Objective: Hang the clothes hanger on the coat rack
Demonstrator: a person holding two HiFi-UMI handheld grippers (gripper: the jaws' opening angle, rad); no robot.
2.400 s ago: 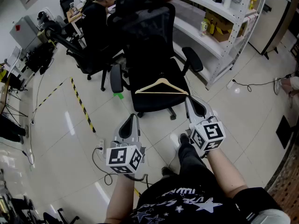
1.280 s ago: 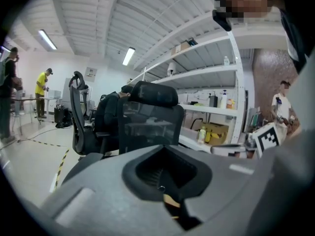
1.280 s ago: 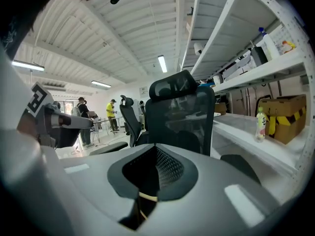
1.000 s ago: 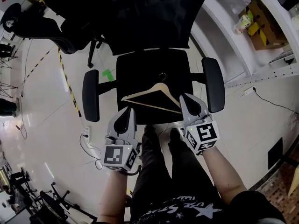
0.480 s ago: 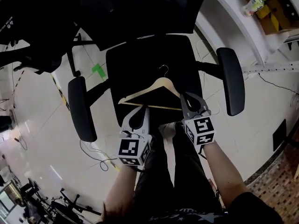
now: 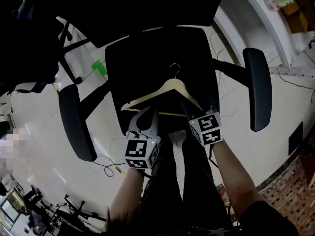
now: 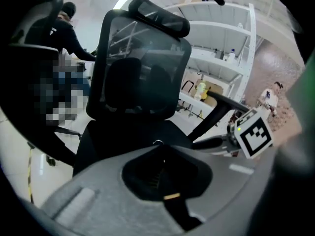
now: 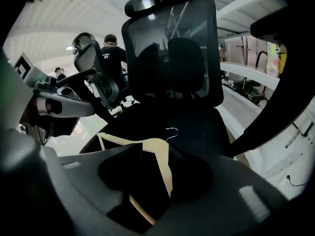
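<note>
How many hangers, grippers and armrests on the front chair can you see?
Pale wooden clothes hanger with metal hook: 1
Grey two-jaw grippers: 2, the left gripper and the right gripper, whose jaws have just been opening with the hanger between them
Black padded chair armrests: 2
Total: 5

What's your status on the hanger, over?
Left gripper shut, empty. Right gripper just opened, hanger arm between jaws, unclamped. Hanger lies on chair seat.
</note>
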